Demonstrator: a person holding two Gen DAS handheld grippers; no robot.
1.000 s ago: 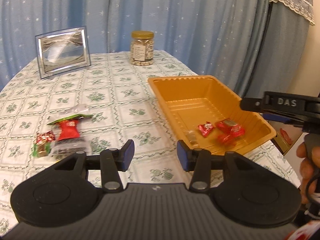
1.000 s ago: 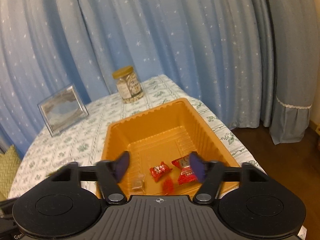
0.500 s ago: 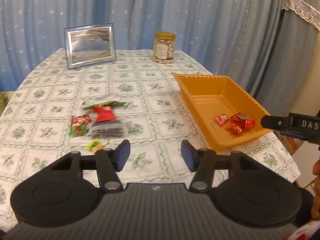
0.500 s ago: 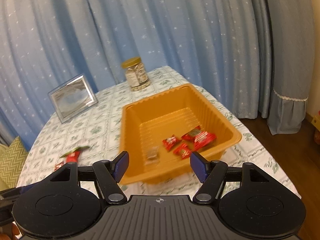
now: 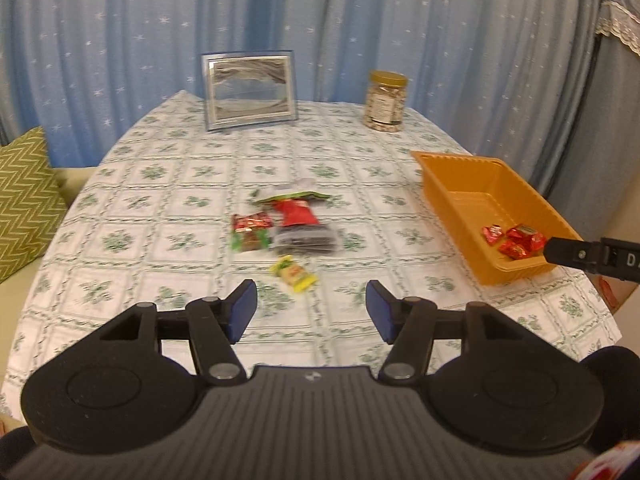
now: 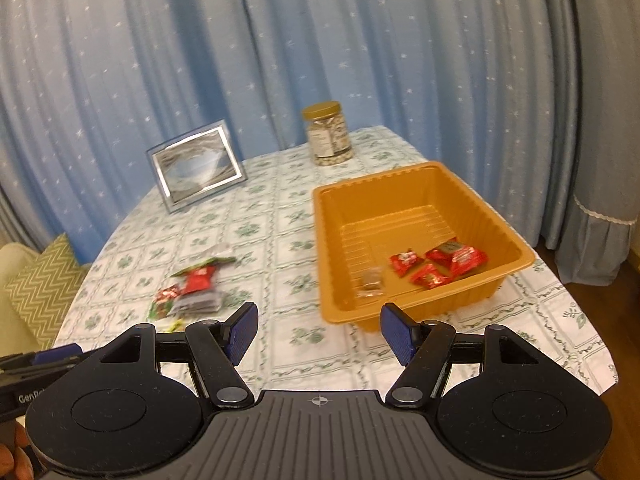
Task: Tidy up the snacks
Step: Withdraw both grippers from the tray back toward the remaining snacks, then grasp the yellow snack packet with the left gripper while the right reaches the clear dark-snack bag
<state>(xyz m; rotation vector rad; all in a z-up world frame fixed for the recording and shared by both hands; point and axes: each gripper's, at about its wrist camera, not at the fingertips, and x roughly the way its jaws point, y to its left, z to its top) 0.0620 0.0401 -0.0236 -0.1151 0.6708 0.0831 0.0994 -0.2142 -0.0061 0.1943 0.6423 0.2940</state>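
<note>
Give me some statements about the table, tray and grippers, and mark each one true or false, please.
1. The orange tray holds red-wrapped candies. True.
2. The jar lies on its side inside the tray. False: it stands upright on the table, behind the tray.
3. A yellow candy lies on the tablecloth, outside the tray. True.
4. The left gripper grips a snack. False: nothing is between its opening jaws.
5. The picture frame lies flat. False: it stands upright.
</note>
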